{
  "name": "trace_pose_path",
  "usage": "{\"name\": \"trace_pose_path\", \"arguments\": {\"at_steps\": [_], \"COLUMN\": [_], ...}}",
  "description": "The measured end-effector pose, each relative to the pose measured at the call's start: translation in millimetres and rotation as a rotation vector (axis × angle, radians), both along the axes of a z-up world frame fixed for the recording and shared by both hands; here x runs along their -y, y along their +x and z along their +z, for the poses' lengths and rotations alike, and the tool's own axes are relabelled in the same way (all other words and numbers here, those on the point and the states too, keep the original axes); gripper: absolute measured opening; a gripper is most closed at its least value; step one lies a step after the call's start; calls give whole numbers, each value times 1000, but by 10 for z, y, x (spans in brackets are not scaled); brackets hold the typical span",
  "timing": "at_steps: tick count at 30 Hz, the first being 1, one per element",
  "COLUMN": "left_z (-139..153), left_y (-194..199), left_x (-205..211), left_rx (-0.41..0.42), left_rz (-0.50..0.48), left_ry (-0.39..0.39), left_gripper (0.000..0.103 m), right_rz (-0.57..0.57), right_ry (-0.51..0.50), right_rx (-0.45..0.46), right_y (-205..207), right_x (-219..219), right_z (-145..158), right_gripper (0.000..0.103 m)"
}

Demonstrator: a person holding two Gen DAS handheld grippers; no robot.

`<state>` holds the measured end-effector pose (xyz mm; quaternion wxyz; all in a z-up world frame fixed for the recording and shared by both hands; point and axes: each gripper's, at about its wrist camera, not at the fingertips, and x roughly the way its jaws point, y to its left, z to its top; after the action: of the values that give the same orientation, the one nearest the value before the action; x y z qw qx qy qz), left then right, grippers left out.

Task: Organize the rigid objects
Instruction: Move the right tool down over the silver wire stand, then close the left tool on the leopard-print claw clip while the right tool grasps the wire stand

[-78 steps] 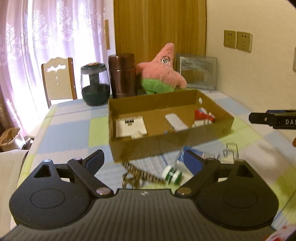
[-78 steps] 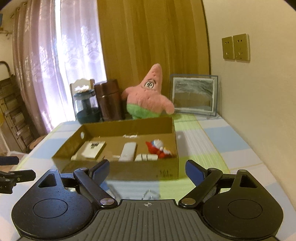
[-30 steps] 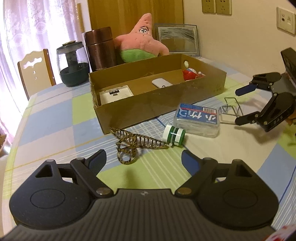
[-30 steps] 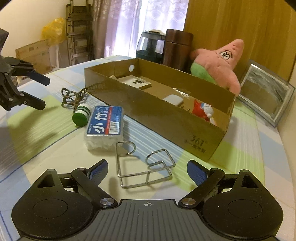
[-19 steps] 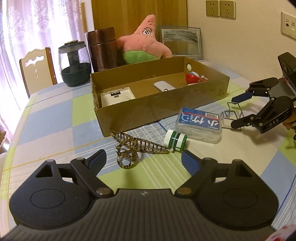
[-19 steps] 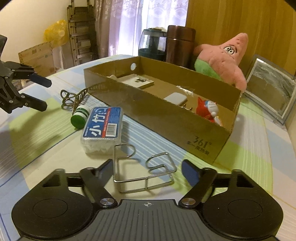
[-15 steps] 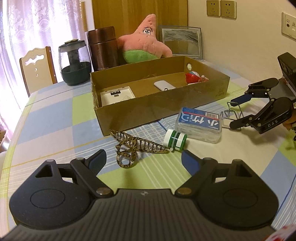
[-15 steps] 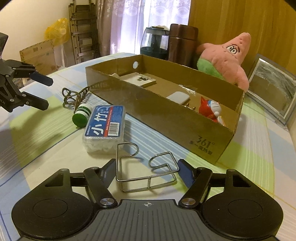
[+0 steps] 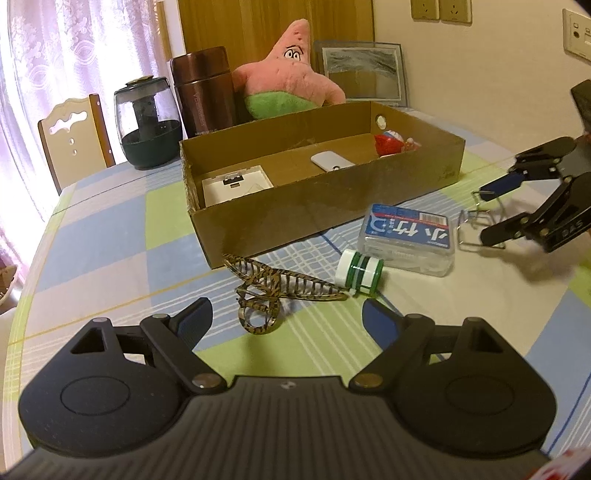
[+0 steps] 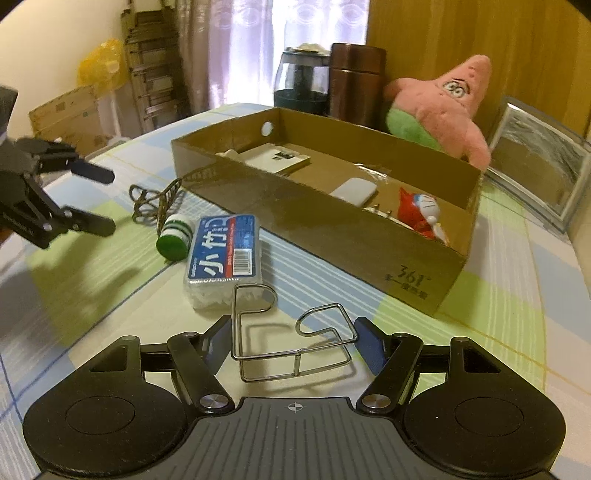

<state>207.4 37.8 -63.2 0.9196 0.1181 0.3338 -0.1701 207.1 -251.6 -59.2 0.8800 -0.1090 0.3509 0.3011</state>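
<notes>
Two grippers work over a table covered in a checked cloth (image 9: 110, 236) of blue, green and cream squares. The right gripper (image 10: 291, 341) sits low on the cloth with its blue-padded fingers (image 10: 218, 341) closed in around a bent wire rack (image 10: 291, 339); both pads sit at or against the wire, though a firm grip cannot be told for certain. The left gripper (image 9: 284, 317) hovers with its fingers spread wide and holding nothing, just short of a striped brown hair clip (image 9: 273, 291) lying on the cloth.

Beside the clip lies a small green-and-white bottle (image 9: 358, 273) on its side, touching or nearly touching a clear plastic box with a blue label (image 9: 406, 240). The wire rack rests just beside that box. Behind them all stands an open cardboard box (image 9: 314, 206), holding a white card-like packet (image 9: 236, 186), a flat white oblong (image 9: 330, 161) and a small red-and-white toy (image 9: 391, 142).

At the far edge of the table stand a dark glass jar (image 9: 147, 125), a brown flask (image 9: 203, 92), a pink star-shaped plush toy (image 9: 291, 74) and a framed picture (image 9: 364, 74) leaning on the wall. A wooden chair (image 9: 72, 136) stands at the table's left by a lilac curtain (image 9: 74, 55), and wall sockets (image 9: 441, 9) show above. In the right wrist view, folded frames (image 10: 151, 70), a yellow bag (image 10: 99, 62) and a cardboard carton (image 10: 70, 114) stand in the corner
</notes>
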Motion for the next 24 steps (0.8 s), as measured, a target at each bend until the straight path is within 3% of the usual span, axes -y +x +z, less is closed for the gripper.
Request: {"name": "trace_pose_path", "arguments": {"at_steps": [10, 15, 24], "left_z": [-80, -121, -170], "left_y": [190, 317, 453], "left_x": [-49, -75, -77], "left_rx": [0, -8, -40], "left_rz": [9, -16, -44], "left_ry": [37, 38, 33], "left_gripper": [81, 73, 46], "right_rz": [-195, -205, -198], "right_ry": [46, 48, 31], "right_rx": [-9, 16, 42], "right_y": [-101, -213, -222], "right_x": [19, -73, -185], "right_z": [317, 420, 412], "right_gripper": [67, 67, 67]}}
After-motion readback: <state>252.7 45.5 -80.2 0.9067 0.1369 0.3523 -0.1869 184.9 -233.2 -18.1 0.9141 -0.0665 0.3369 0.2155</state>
